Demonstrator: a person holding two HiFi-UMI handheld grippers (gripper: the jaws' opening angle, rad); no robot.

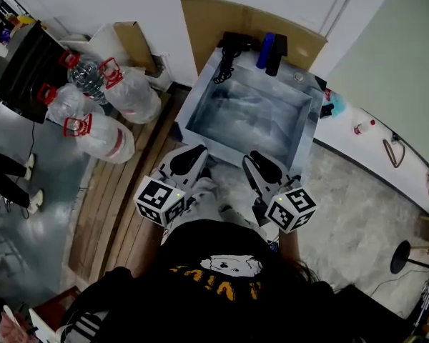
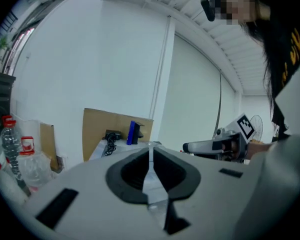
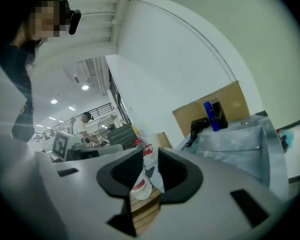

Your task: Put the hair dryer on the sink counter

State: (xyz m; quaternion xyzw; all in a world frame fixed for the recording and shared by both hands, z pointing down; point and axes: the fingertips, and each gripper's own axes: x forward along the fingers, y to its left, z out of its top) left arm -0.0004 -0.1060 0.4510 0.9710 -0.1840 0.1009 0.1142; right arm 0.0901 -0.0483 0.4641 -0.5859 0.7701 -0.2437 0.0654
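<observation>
The black hair dryer point(image 1: 227, 47) lies with its cord on the back left corner of the sink counter point(image 1: 193, 109), against a cardboard sheet. It shows far off in the left gripper view point(image 2: 110, 136) and the right gripper view point(image 3: 200, 125). My left gripper point(image 1: 197, 151) and right gripper point(image 1: 254, 156) hang side by side close to my body, short of the sink's near edge. The left gripper point(image 2: 150, 145) has its jaws together with nothing in them. The right gripper point(image 3: 150, 152) keeps a narrow gap between its jaws, and nothing is in it.
A blue and a black item point(image 1: 270, 52) stand next to the hair dryer. Bagged water bottles point(image 1: 104, 113) lie on wooden planks point(image 1: 129, 191) at the left. A white counter point(image 1: 386, 159) with small items runs to the right. A person point(image 3: 83, 124) stands far back.
</observation>
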